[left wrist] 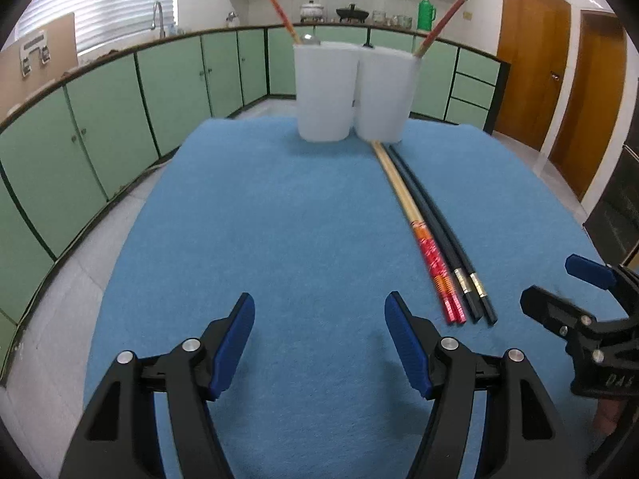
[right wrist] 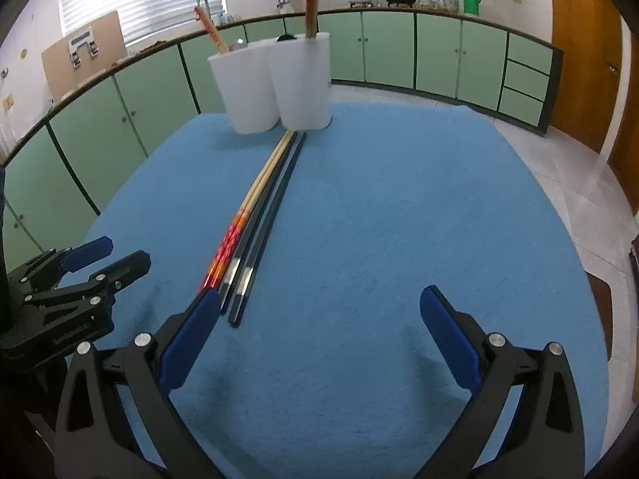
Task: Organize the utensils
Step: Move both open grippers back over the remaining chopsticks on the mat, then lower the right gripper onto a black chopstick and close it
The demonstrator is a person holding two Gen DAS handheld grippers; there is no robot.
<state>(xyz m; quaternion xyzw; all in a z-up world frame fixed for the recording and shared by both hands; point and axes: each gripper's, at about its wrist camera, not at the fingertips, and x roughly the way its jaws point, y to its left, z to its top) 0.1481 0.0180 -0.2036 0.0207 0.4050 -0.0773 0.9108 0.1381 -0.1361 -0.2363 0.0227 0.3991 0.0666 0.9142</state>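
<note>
Blue-cloth tabletop point(left wrist: 279, 219) – my left gripper point(left wrist: 319, 319) and right gripper point(right wrist: 319, 311) hang released, jaws empty, beside four chopsticks point(left wrist: 431, 239).

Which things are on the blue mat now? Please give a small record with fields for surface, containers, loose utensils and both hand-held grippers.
surface: blue mat
containers: two white cups side by side at the far edge, each with a chopstick standing in it
loose utensils: wooden chopsticks with red ends and black chopsticks, lying together
left hand-held gripper: open, empty
right hand-held gripper: open, empty, near the chopstick ends
</note>
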